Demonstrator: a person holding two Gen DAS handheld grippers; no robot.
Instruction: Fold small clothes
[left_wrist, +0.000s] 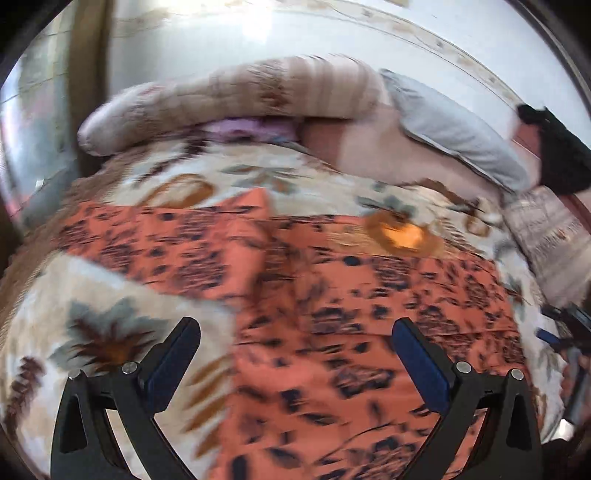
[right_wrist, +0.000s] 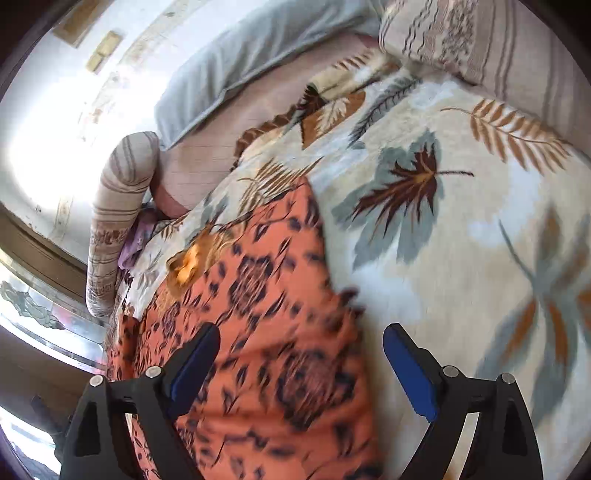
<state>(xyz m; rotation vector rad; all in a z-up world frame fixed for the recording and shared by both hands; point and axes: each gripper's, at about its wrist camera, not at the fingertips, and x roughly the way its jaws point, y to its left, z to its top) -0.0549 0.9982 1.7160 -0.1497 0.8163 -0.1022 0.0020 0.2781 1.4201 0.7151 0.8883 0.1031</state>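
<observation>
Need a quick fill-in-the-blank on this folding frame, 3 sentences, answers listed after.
1. The garment spread on the leaf-print blanket is mainly ____ with dark print.
2. Both the left gripper and the right gripper have their jaws ____.
3. The plain pillow behind the blanket is coloured ____.

Answers: orange; open; grey

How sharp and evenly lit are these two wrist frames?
Left wrist view: motion blur smears the orange printed garment and the pillows; the wall at top glares white. Right wrist view: the leaf-print blanket is sharper farther off, the garment near the open right gripper is blurred; the left wall is overexposed. Both views show fisheye bending.
</observation>
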